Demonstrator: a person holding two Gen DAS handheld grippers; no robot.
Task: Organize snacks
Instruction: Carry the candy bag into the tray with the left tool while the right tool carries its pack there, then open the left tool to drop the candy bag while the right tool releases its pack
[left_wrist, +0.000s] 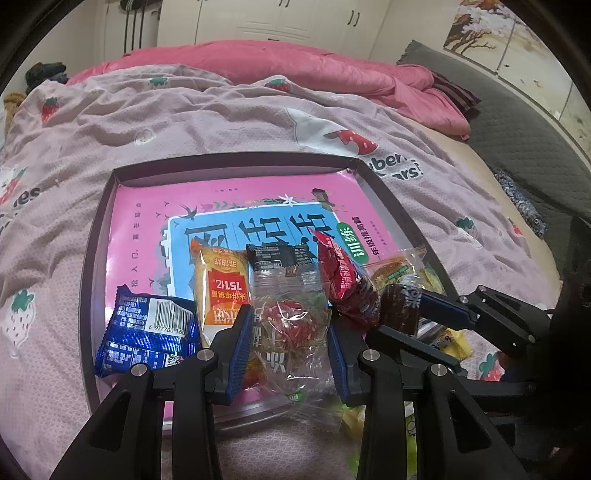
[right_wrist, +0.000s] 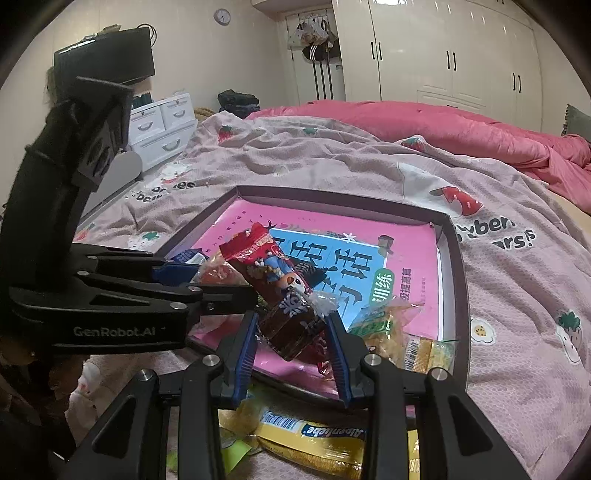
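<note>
Both tongs are carrying a snack over the near edge of the shallow tray (left_wrist: 96, 236), which is lying on the strawberry-print bedspread (left_wrist: 207, 122). Left gripper (left_wrist: 290, 334) is pinching a clear-wrapped red candy (left_wrist: 291, 325) between its blue pads; right gripper (right_wrist: 291, 332) is pinching a dark brown packet (right_wrist: 291, 325) with a twisted clear end.

Progress, as judged: roughly half done. Already lying in a loose row on the pink book (left_wrist: 236, 195) that lines the tray are a blue packet (left_wrist: 147, 328), an orange-and-white packet (left_wrist: 221, 284), a black packet (left_wrist: 280, 258), a red packet (left_wrist: 343, 280) and a green-and-yellow packet (right_wrist: 380, 321). Waiting outside the tray, on the bedspread just before its near wall, are a yellow Alpenliebe bag (right_wrist: 314, 439) and some green wrappers (right_wrist: 229, 450).

Surroundings: a pink quilt (right_wrist: 424, 125) is lying beyond the tray, with white wardrobes (right_wrist: 443, 55) and a white drawer unit (right_wrist: 162, 125) behind.

Obstruction: the two grippers are working very close together, and the near half of the tray is crowding up, so free room is remaining mainly toward the far wall.
</note>
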